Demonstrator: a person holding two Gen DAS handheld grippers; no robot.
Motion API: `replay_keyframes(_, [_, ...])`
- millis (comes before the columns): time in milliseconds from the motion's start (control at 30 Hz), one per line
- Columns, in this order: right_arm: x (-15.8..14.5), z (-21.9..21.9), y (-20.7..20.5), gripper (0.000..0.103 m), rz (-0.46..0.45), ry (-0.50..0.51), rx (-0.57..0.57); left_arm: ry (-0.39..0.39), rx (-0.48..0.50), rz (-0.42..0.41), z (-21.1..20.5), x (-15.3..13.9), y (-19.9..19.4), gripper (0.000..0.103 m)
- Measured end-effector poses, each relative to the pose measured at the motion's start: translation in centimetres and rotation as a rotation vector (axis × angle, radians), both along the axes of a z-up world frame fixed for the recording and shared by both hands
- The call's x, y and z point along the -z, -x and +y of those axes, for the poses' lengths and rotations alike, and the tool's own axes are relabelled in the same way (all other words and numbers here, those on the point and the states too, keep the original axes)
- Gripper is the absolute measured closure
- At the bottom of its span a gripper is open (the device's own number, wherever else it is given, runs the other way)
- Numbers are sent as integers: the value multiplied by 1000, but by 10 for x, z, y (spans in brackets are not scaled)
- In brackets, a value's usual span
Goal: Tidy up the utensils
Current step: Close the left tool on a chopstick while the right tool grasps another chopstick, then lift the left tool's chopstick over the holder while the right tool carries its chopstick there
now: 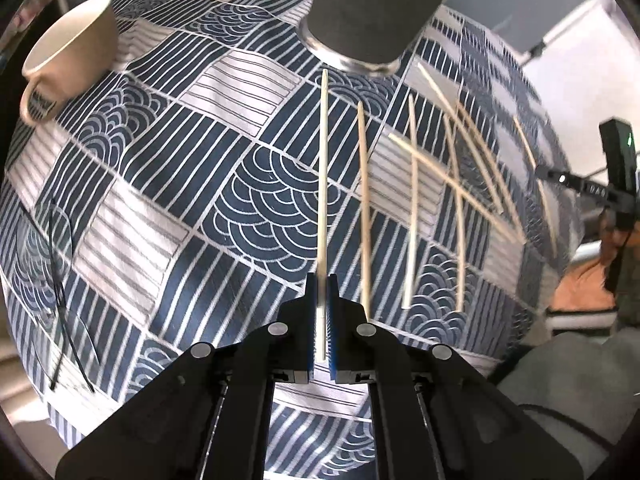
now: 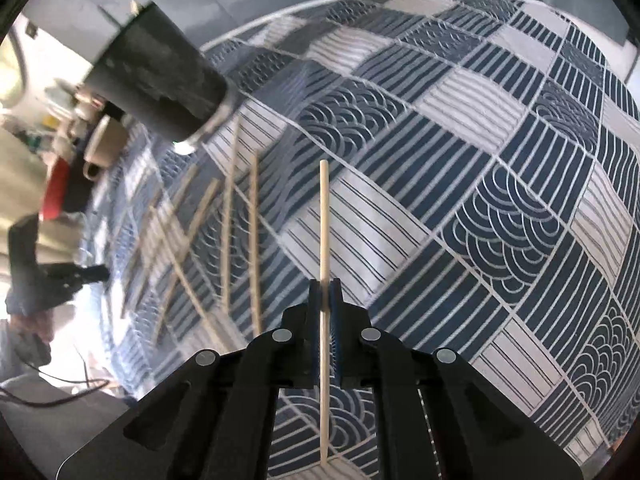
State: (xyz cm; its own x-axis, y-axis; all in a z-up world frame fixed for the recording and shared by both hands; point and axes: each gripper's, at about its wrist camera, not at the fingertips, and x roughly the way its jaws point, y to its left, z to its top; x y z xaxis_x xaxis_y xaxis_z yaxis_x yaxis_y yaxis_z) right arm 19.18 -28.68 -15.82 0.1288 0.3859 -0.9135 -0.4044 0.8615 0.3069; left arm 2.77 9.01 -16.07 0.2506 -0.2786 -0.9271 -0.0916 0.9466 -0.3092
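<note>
Chopsticks: the left tool (image 1: 321,280) is closed on one pale chopstick (image 1: 323,168) that points toward the dark cylindrical holder (image 1: 372,8), and the right tool (image 2: 325,284) is likewise clamped on a second chopstick (image 2: 324,240) held above the patterned cloth (image 2: 480,160) of the worktop. The loose chopsticks (image 1: 436,184) lie scattered and crossing on the cloth beside the holder, whose inside cannot be seen. A cream cup (image 1: 68,56) stands toward the worktop's far left corner, its visible interior empty.

Dark tumbler (image 1: 372,12) top cut off by upper frame edge in left wrist view. Loose chopsticks (image 2: 188,240) toward tablecloth's left edge motion-blurred in right wrist view; count unclear. Clutter (image 2: 60,120) beyond cream cup (image 2: 102,142) too blurred to identify.
</note>
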Motion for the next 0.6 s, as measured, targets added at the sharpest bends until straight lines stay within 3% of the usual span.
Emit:
replay_keyframes(100, [-14, 6, 1, 98, -25, -35, -14, 53, -31, -27, 0, -12, 6, 98])
replay_keyframes(233, [-31, 6, 1, 98, -46, -87, -34, 63, -55, -67, 1, -28, 11, 98])
replay_keyframes(600, [-73, 36, -23, 98, -158, -165, -84, -53, -86, -163, 2, -68, -25, 98])
